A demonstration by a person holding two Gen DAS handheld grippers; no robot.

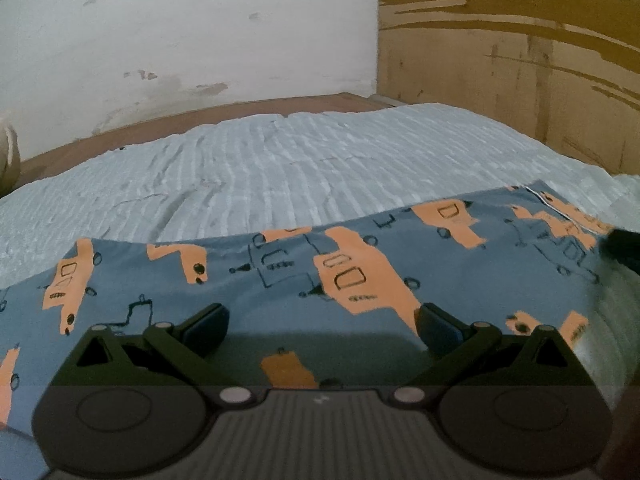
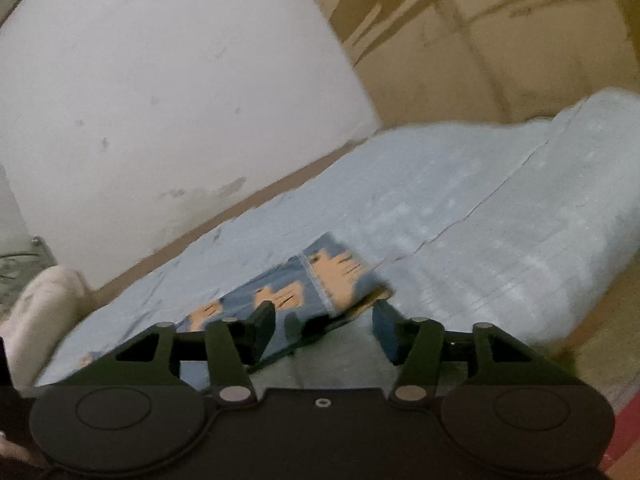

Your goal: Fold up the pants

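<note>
The blue pants with orange truck prints lie flat on the pale blue bedsheet, near its front edge. The left claw hovers just over the fabric, fingers apart. The right claw is spread too, at the pants' right end.

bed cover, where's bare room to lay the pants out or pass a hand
Free: the pale blue ribbed bed cover between the blue orange-print pants and the white wall. Crowded: the near edge, under both open grippers.
</note>
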